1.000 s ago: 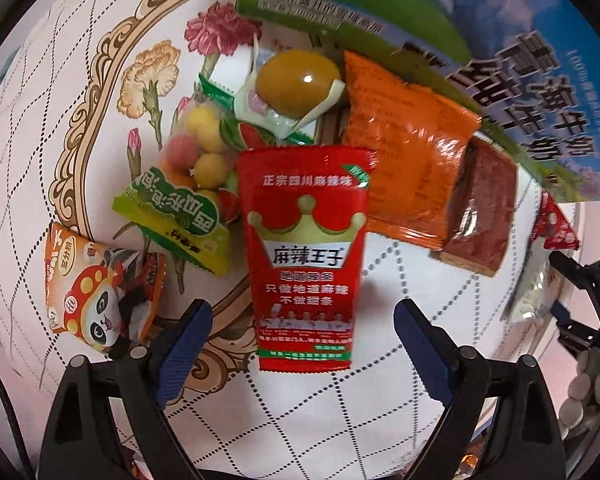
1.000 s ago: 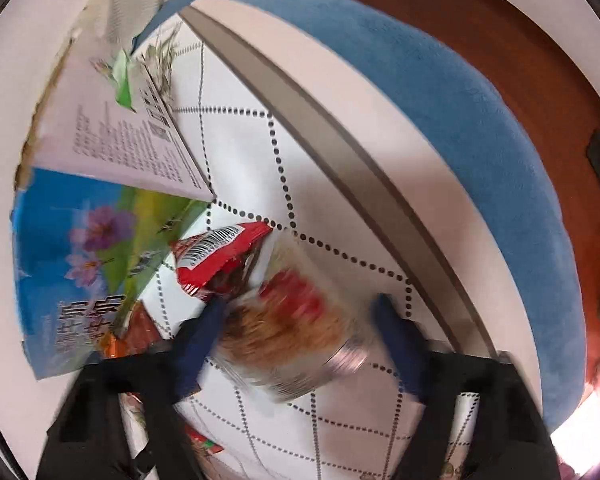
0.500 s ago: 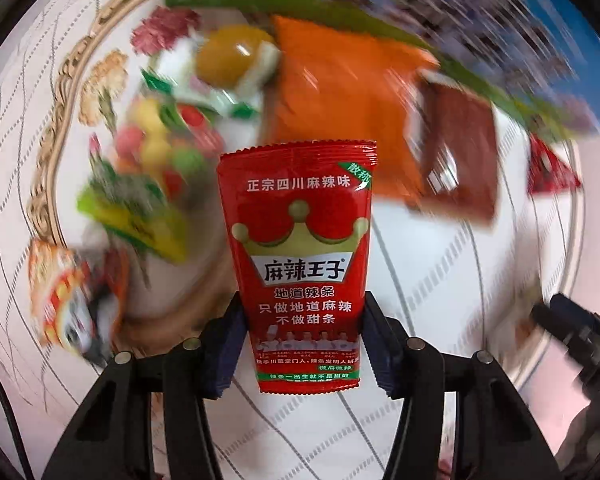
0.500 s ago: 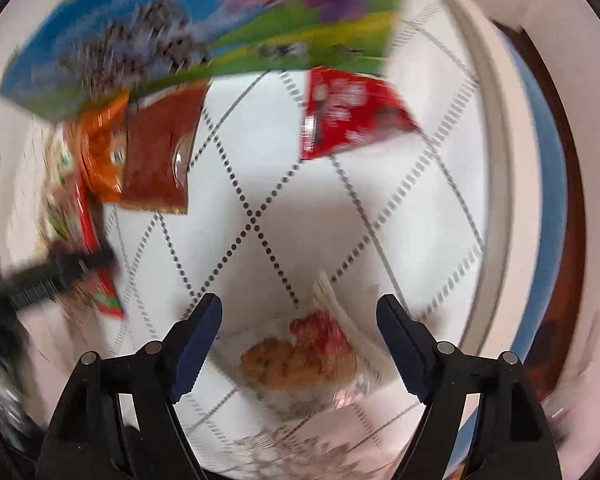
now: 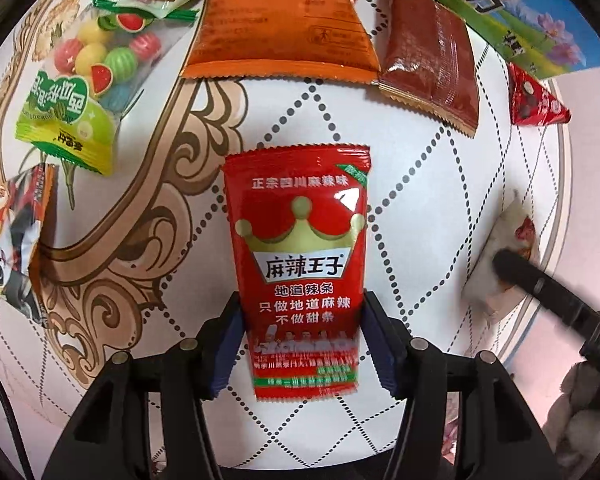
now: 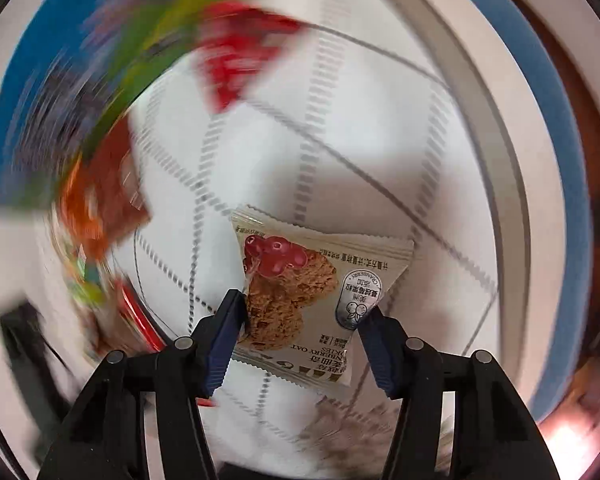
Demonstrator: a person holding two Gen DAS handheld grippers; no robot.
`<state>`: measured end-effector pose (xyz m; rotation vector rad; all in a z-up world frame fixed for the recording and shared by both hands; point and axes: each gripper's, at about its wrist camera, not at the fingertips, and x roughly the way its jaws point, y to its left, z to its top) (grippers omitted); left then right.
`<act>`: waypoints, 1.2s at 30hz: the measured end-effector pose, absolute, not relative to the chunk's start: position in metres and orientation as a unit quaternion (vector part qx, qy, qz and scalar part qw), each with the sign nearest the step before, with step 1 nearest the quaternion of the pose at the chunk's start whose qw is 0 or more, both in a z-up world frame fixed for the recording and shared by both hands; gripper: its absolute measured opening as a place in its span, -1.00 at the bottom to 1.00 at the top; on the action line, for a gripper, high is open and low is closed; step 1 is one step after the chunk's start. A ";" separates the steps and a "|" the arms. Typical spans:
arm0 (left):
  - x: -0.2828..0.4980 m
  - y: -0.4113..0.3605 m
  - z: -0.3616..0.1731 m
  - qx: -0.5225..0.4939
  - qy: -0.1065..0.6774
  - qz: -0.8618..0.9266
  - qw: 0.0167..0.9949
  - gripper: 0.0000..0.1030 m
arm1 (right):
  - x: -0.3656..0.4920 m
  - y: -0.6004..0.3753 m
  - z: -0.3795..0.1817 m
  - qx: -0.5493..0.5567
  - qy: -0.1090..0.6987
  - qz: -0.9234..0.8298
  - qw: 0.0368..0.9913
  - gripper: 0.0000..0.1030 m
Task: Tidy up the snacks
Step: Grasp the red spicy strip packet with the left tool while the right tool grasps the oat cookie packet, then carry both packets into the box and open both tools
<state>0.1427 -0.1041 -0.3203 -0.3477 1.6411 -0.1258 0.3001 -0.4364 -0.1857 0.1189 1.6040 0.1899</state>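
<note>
A red spicy-strip packet (image 5: 300,248) with a gold crown stands between the blue pads of my left gripper (image 5: 302,304). The pads press on its lower sides, and the jaws are opening slightly. It hangs over the white dotted tablecloth (image 5: 420,200). My right gripper (image 6: 302,308) has its pads on a white cranberry oat cookie packet (image 6: 300,280), with the jaws closing on it. The left wrist view shows that cookie packet (image 5: 512,240) at the right edge, under a black finger of the right gripper (image 5: 540,284).
Along the far side lie an orange packet (image 5: 284,28), a brown-red packet (image 5: 428,60), a small red triangular packet (image 5: 536,100) and a blue-green milk box (image 5: 520,12). A watermelon candy bag (image 5: 80,92) and a panda packet (image 5: 12,240) lie left. The table edge (image 6: 500,160) runs right.
My left gripper closed on the red packet and carried it away from the other snacks. My right gripper opened over the cookie packet, rolled, and closed on it again.
</note>
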 end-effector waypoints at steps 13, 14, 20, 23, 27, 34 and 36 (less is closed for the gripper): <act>0.142 -0.093 -0.304 -0.129 0.705 -0.044 0.696 -0.09 | 0.295 -0.453 -0.188 0.089 0.702 0.090 0.701 0.18; 0.143 -0.093 -0.301 -0.125 0.704 -0.044 0.698 -0.13 | 0.295 -0.453 -0.188 0.081 0.701 0.087 0.704 0.15; 0.143 -0.097 -0.271 -0.124 0.694 -0.057 0.707 -0.16 | 0.294 -0.442 -0.172 0.071 0.687 0.104 0.716 -0.01; 0.146 -0.101 -0.246 -0.120 0.681 -0.070 0.719 -0.16 | 0.295 -0.447 -0.154 0.074 0.682 0.116 0.718 -0.01; 0.157 -0.099 -0.203 -0.136 0.659 -0.093 0.734 -0.16 | 0.301 -0.449 -0.125 0.090 0.669 0.139 0.724 -0.01; 0.234 -0.084 -0.116 -0.163 0.615 -0.140 0.759 -0.16 | 0.348 -0.435 -0.041 0.115 0.609 0.193 0.761 -0.01; 0.263 -0.076 -0.098 -0.165 0.607 -0.142 0.764 -0.16 | 0.367 -0.421 -0.026 0.111 0.593 0.202 0.772 -0.01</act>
